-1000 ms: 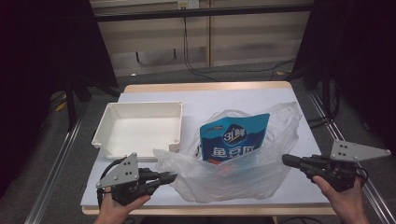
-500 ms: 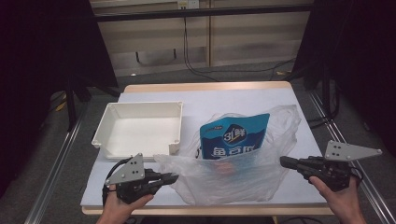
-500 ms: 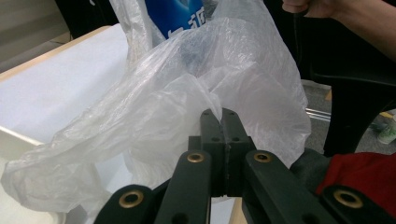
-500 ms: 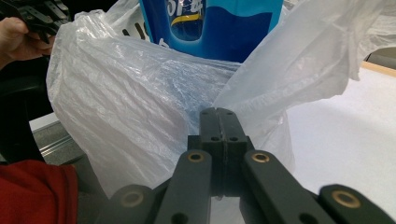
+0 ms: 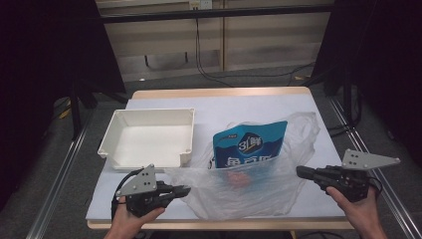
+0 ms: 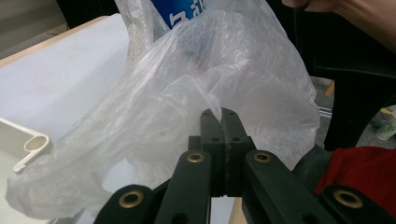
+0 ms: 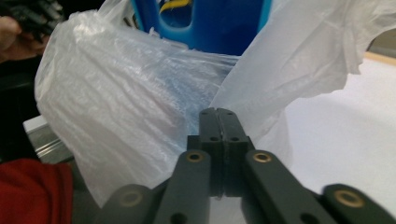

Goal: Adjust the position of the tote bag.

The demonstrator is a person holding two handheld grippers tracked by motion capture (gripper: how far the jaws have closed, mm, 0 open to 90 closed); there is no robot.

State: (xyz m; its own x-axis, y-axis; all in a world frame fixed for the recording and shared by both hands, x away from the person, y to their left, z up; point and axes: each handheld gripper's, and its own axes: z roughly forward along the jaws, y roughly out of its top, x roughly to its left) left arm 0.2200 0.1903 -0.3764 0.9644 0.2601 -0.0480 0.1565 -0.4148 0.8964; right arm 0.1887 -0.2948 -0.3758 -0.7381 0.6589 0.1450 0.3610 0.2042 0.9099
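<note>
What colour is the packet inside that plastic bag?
Blue with white lettering; the packet shows best in the high view.

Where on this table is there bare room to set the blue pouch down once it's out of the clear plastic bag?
The white table cover is bare along the far edge, beyond the white rectangular tray and the clear plastic bag. The tray's floor is also bare. The near middle is crowded: the bag, holding the blue pouch, spreads between the left gripper and right gripper.
</note>
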